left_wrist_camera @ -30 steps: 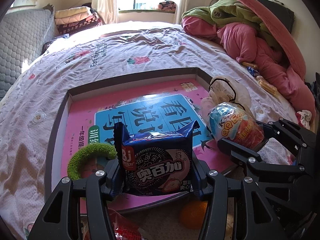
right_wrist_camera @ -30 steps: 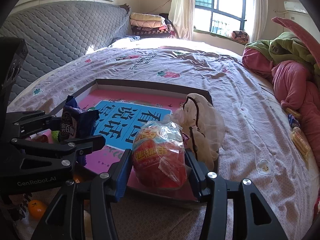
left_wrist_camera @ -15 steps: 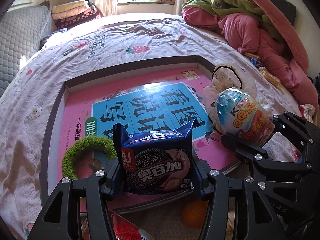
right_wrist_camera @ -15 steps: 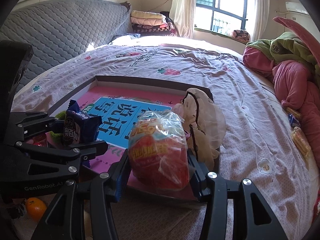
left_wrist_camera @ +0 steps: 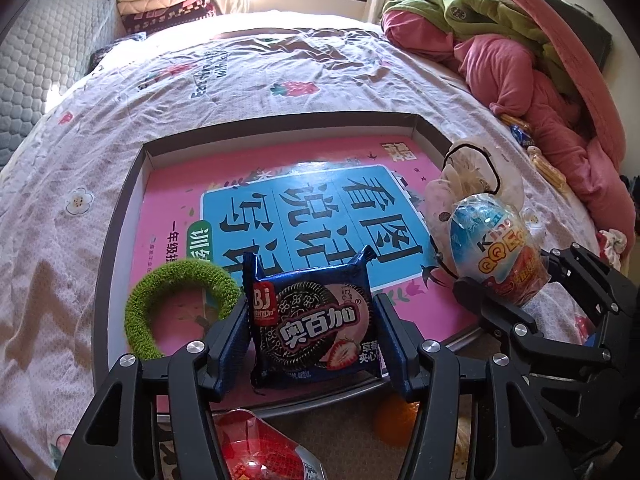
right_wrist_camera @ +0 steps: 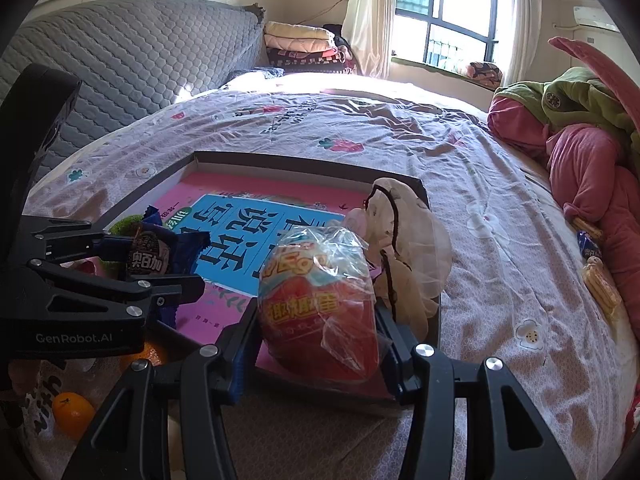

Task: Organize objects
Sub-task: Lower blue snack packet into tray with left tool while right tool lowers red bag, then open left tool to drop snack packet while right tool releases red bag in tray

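My left gripper point(left_wrist_camera: 310, 334) is opening around the cookie pack point(left_wrist_camera: 312, 322) at the tray's point(left_wrist_camera: 120, 248) near edge; it may tip out, while my right gripper point(right_wrist_camera: 320, 344) clamps the egg point(right_wrist_camera: 320, 304)

- The biscuit packet point(left_wrist_camera: 312, 328) is dark blue with a black cookie and pink strawberry print.
- The ring point(left_wrist_camera: 168, 304) is fuzzy green.
- The tray point(left_wrist_camera: 120, 240) has a grey rim; its floor is pink with a blue panel of black characters.
- The egg-shaped snack point(right_wrist_camera: 320, 304) is red, blue-topped, in clear wrap.
- The bedsheet point(left_wrist_camera: 280, 68) is pale lilac with strawberries and flowers.
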`<state>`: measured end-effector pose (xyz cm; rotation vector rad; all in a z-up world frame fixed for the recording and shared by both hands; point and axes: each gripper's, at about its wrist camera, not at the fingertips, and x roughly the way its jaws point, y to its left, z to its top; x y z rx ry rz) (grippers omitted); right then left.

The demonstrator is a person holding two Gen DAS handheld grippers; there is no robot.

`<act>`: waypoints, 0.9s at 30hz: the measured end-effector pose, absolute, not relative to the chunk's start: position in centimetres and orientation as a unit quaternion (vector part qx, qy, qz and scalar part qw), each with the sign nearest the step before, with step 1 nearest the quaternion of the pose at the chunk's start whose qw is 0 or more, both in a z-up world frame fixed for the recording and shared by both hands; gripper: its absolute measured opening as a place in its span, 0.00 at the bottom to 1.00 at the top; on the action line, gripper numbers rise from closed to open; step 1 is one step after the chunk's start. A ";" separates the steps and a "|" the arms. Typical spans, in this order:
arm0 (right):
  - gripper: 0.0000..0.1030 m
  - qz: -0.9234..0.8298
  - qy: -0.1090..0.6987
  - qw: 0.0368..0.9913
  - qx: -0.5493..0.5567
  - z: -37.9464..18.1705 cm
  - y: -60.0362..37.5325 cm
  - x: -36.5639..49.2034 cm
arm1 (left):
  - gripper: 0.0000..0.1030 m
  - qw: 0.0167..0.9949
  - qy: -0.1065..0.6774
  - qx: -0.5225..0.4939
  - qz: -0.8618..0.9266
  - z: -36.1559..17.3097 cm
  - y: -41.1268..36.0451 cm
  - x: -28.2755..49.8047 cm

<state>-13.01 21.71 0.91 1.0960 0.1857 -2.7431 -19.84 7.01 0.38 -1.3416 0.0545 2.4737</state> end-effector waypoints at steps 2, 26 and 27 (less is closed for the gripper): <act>0.51 -0.923 0.065 0.092 0.367 1.0 21.5 -12.9 | 0.60 0.161 0.016 -0.470 0.868 0.5 6.8 -19.9; 0.51 -0.924 0.077 0.114 0.357 1.1 20.6 -12.6 | 0.60 0.170 0.013 -0.460 0.871 1.6 7.1 -19.2; 0.51 -0.924 0.076 0.113 0.358 1.1 20.6 -12.6 | 0.60 0.171 0.013 -0.460 0.871 1.7 7.1 -19.2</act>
